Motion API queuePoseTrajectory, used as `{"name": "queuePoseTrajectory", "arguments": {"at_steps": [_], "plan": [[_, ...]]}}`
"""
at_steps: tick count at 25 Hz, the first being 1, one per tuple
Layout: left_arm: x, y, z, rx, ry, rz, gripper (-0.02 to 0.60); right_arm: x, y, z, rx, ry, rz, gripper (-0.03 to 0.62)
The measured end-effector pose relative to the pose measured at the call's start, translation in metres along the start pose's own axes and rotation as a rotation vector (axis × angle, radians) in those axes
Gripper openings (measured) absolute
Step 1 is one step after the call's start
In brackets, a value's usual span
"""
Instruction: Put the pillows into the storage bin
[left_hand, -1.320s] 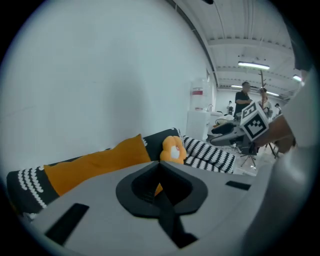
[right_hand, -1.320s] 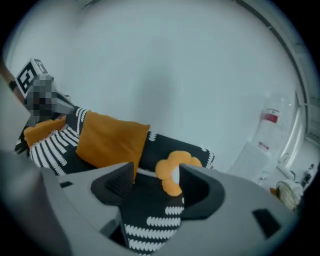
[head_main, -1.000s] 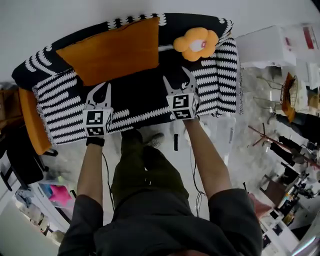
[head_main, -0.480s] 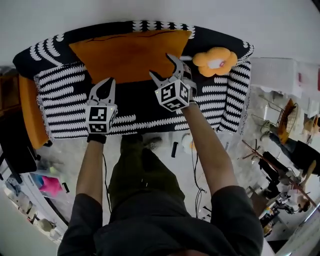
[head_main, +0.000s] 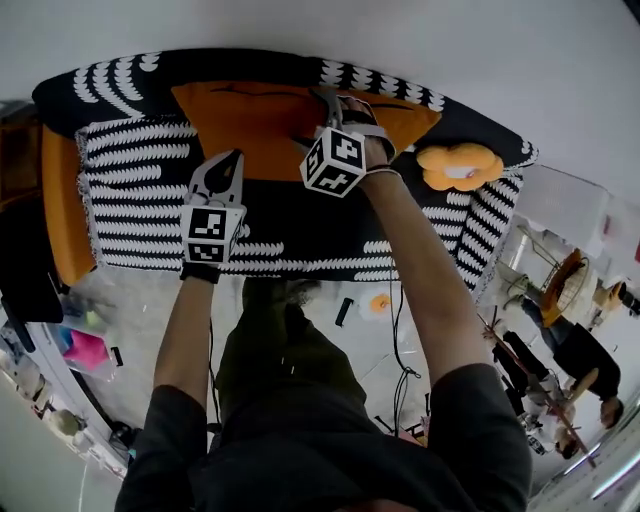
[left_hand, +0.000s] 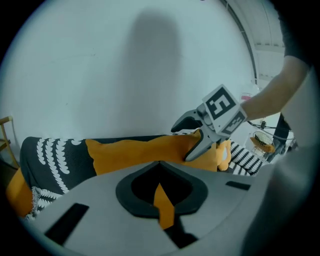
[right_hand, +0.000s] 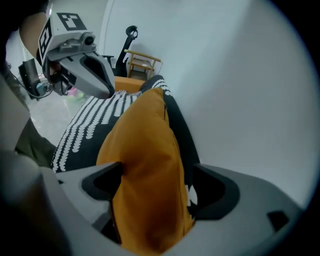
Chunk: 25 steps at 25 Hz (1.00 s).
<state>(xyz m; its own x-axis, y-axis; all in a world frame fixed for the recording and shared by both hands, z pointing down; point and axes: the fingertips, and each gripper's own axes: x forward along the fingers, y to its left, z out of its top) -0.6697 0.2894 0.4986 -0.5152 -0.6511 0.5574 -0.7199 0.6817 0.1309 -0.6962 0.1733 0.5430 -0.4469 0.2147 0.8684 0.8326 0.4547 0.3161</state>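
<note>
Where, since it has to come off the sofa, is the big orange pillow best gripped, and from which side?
Grip the orange pillow by its top edge, coming from above. It leans upright against the sofa back, so that thin upper seam stands free. The right gripper straddles it there, jaws opening with the pillow between them.
</note>
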Motion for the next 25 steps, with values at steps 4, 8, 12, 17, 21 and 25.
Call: {"name": "queuePoseTrajectory", "arguments": {"at_steps": [4,8,12,17,21,25], "plan": [[0.011,0.021,-0.017,-0.031,0.025,0.012,0.002,0.043,0.009,-0.001,-0.083,0.083,0.151,0.463],[0.018,0.035,-0.037,-0.062,0.047,0.020,0.002,0.068,0.012,-0.005,-0.082,0.123,0.243,0.462],[0.026,0.039,-0.051,-0.073,0.062,0.018,0.002,0.078,0.012,-0.008,-0.077,0.123,0.254,0.420],[0.029,0.036,-0.058,-0.078,0.073,0.020,0.002,0.074,0.022,-0.009,-0.117,0.118,0.266,0.239],[0.025,0.031,-0.056,-0.069,0.073,0.020,0.002,0.064,0.030,-0.007,-0.148,0.102,0.238,0.156],[0.020,0.020,-0.046,-0.048,0.067,0.011,0.002,0.042,0.034,-0.002,-0.123,0.076,0.209,0.130]]}}
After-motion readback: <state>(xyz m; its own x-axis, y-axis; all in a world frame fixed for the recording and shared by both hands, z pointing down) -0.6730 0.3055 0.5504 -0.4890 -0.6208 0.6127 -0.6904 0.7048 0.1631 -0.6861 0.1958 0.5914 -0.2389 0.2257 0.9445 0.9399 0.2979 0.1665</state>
